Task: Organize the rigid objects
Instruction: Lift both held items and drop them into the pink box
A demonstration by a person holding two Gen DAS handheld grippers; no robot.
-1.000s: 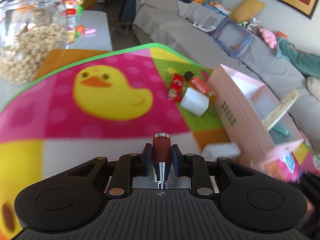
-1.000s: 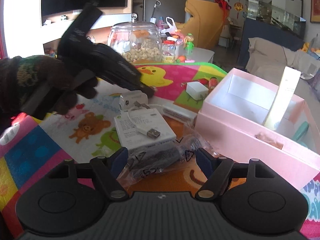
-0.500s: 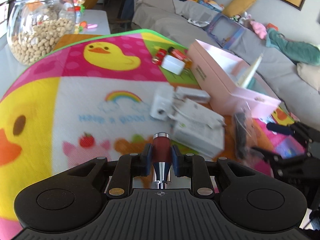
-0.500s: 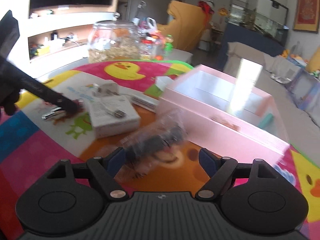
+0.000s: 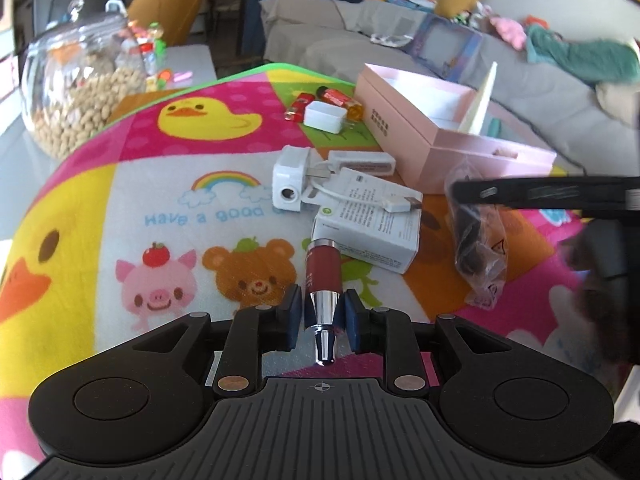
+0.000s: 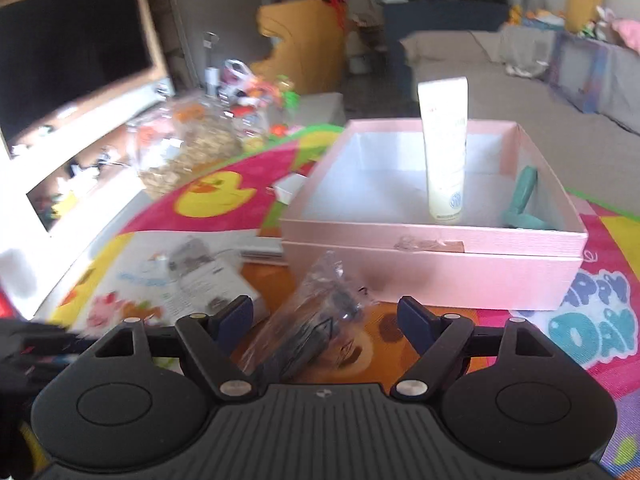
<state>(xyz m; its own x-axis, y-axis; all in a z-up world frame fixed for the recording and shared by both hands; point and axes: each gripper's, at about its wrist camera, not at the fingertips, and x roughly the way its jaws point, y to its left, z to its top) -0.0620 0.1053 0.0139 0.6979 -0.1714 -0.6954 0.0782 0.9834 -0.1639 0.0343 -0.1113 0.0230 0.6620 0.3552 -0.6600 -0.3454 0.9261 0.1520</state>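
1. Fingers of the left gripper [image 5: 322,312] clamp a red-and-silver cylinder [image 5: 323,280] across its silver neck; its red end points toward twelve o'clock, above the cartoon play mat [image 5: 168,216].
2. At one o'clock from that cylinder lies a white carton [image 5: 370,236], a white cabled adapter [image 5: 289,184] touching its far edge.
3. Further right, at two o'clock, sits a clear bag of dark parts [image 5: 478,248], with the open pink box [image 5: 424,136] beyond it.
4. Right gripper [image 6: 326,312]: its jaws, just closing a little, stand apart on either side of that bag [image 6: 312,320], pads not pressing.
5. Inside the pink box [image 6: 432,272], at twelve o'clock, a pale tube [image 6: 444,148] stands upright.
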